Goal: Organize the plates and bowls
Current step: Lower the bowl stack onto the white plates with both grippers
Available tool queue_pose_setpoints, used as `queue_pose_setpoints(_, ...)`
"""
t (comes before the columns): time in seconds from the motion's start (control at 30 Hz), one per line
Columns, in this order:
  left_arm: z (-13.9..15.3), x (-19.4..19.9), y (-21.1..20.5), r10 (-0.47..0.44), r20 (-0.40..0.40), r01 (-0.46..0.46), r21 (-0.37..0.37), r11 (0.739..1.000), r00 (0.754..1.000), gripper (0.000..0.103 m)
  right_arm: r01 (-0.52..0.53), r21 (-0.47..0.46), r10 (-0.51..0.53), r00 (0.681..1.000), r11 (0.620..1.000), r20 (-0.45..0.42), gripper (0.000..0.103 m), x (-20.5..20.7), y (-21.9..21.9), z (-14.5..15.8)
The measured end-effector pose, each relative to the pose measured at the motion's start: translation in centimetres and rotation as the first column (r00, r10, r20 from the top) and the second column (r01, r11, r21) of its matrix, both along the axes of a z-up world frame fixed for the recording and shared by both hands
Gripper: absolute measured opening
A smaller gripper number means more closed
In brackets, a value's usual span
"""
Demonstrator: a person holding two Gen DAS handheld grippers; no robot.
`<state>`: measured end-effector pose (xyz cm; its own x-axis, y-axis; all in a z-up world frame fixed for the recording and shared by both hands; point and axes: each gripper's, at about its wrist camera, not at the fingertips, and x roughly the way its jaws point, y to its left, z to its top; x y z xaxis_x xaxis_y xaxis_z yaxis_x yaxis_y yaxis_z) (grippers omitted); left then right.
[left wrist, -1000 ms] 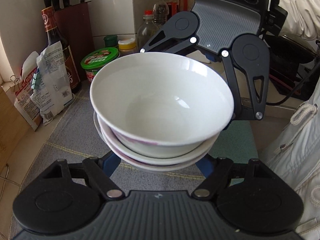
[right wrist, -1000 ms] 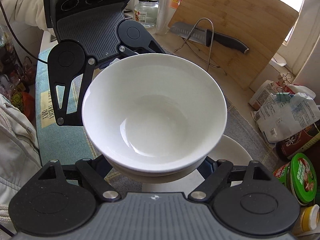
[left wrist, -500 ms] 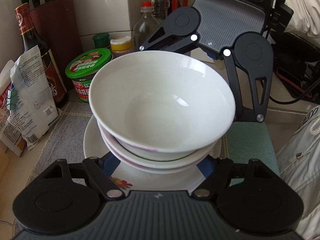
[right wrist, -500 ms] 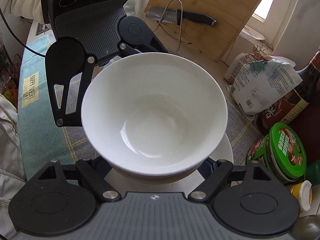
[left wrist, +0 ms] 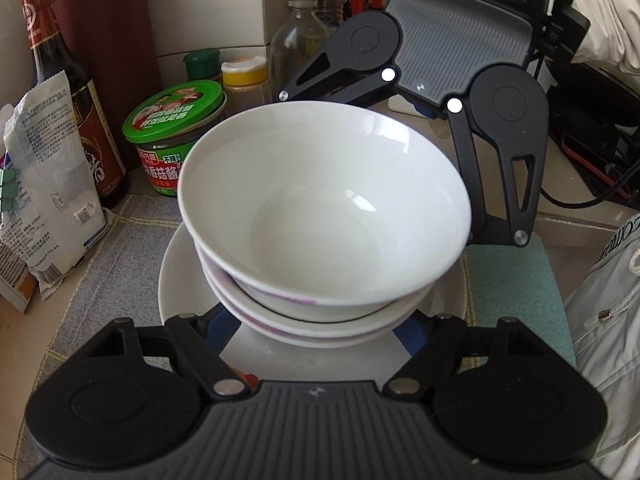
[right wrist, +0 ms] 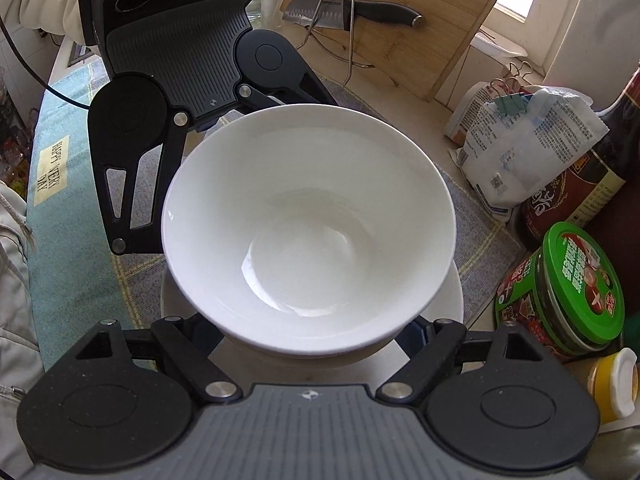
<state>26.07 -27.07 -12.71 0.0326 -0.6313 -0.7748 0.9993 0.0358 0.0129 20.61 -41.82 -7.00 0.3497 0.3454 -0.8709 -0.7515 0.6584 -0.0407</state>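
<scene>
A stack of white bowls (left wrist: 324, 216) with purple trim is held from opposite sides, just above a white plate (left wrist: 180, 280) with a flower print on a grey mat. My left gripper (left wrist: 316, 328) is shut on the stack's near underside; its blue fingertips (left wrist: 210, 324) show at both sides. My right gripper (right wrist: 312, 332) grips the opposite side in the same way, and its body appears across the stack in the left wrist view (left wrist: 432, 92). The top bowl (right wrist: 308, 224) is empty. The plate (right wrist: 452, 300) shows under the stack in the right wrist view.
A green-lidded jar (left wrist: 176, 136), soy sauce bottle (left wrist: 72, 92), white bag (left wrist: 44, 200), yellow-capped jar (left wrist: 244, 80) and plastic bottle (left wrist: 300, 36) crowd the far left. A cutting board (right wrist: 408, 20) with a knife (right wrist: 360, 10) leans behind. A teal mat (right wrist: 76, 216) lies beside.
Both grippers carried the bowl stack sideways toward the jars until it came over the white plate, and it now sits lower, close to the plate.
</scene>
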Motion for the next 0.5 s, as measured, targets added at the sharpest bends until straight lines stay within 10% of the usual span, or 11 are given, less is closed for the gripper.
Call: queue_pose_setpoints(0.5, -0.42, 0.42, -0.31, -0.001, -0.012, 0.001, 0.001, 1.000, 1.000, 0.080, 0.005, -0.007, -0.005, 1.000, 1.000, -0.004, 0.089, -0.03, -0.04, 0.04)
